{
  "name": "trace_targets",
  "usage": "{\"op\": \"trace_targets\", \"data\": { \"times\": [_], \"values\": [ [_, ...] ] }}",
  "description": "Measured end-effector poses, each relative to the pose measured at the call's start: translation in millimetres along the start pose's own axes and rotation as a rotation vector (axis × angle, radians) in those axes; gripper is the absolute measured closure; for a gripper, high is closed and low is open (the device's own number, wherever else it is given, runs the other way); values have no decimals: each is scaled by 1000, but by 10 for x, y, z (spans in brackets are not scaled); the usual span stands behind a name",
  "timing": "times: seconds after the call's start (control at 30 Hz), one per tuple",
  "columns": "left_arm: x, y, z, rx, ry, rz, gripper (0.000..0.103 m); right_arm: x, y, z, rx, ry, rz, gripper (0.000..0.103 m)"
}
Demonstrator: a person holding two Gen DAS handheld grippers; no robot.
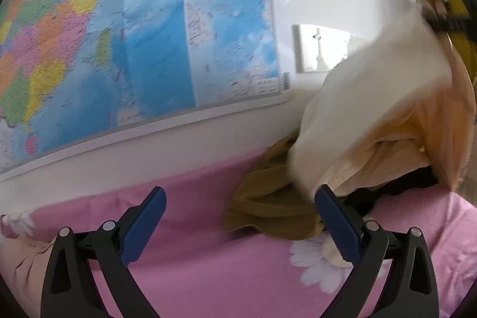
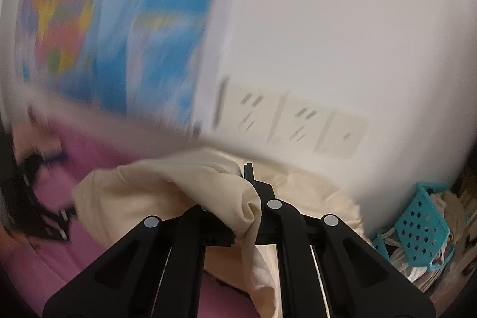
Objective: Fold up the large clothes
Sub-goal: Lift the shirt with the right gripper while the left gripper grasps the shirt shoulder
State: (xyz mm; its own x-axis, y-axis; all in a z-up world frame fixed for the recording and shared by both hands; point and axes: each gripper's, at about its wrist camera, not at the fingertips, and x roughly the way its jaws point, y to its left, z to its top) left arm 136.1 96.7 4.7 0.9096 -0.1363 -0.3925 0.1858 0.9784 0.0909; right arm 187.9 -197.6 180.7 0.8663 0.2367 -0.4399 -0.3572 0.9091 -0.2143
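A large cream garment (image 2: 167, 187) hangs from my right gripper (image 2: 249, 178), whose jaws are shut on a fold of it above the pink bed. In the left wrist view the same cream garment (image 1: 378, 109) is lifted at the right, blurred, with the right gripper (image 1: 444, 23) dark at its top. My left gripper (image 1: 240, 197) stands open over the pink sheet (image 1: 193, 243), nothing between its blue pads (image 1: 143, 225). An olive-brown garment (image 1: 268, 204) lies crumpled just beyond the left gripper's right finger. The left gripper (image 2: 44, 192) shows blurred at the left of the right wrist view.
A coloured world map (image 1: 134, 35) covers the wall behind the bed. Wall sockets (image 2: 286, 121) sit on the white wall. A turquoise perforated basket (image 2: 417, 222) with cloth stands at the far right. A dark garment (image 1: 387, 192) lies under the cream one.
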Motion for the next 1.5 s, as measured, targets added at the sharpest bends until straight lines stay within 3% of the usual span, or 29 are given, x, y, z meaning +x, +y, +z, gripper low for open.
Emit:
{"op": "trace_targets", "data": {
  "times": [0.17,0.37,0.47,0.53,0.57,0.6,0.63,0.67,0.8,0.97,1.2,1.37,1.5],
  "values": [
    [55,-489,-20,90,8,-156,6,-336,-517,293,112,-74,-38,98],
    [261,-1074,99,73,0,-299,6,-449,-832,330,199,-90,-43,98],
    [486,-1287,202,66,-8,-248,6,-450,-822,298,201,-87,-36,98],
    [631,-1303,286,28,-5,-223,20,-565,-936,242,213,-95,-35,98],
    [716,-1303,359,15,2,-223,49,-586,-985,241,223,-97,-30,98],
    [784,-1324,415,18,13,-220,90,-625,-1046,229,230,-99,-40,98],
    [848,-1345,475,27,31,-206,99,-663,-1093,218,235,-103,-59,98],
    [893,-1378,558,33,43,-201,99,-702,-1147,204,242,-105,-61,98],
    [724,-1545,902,57,-27,-201,100,-998,-1357,276,265,-135,-110,99],
    [201,-1778,1481,101,-125,-242,100,-1819,-1560,592,278,-248,-166,99],
    [-1139,-1689,2233,69,-405,-230,100,-3182,-1496,950,207,-462,-205,99],
    [-2225,-1502,2385,106,-549,-153,100,-4029,-1345,945,167,-564,-118,99],
    [-2975,-1396,2197,130,-583,-82,99,-4290,-1207,739,161,-588,-8,99]
  ]
}}
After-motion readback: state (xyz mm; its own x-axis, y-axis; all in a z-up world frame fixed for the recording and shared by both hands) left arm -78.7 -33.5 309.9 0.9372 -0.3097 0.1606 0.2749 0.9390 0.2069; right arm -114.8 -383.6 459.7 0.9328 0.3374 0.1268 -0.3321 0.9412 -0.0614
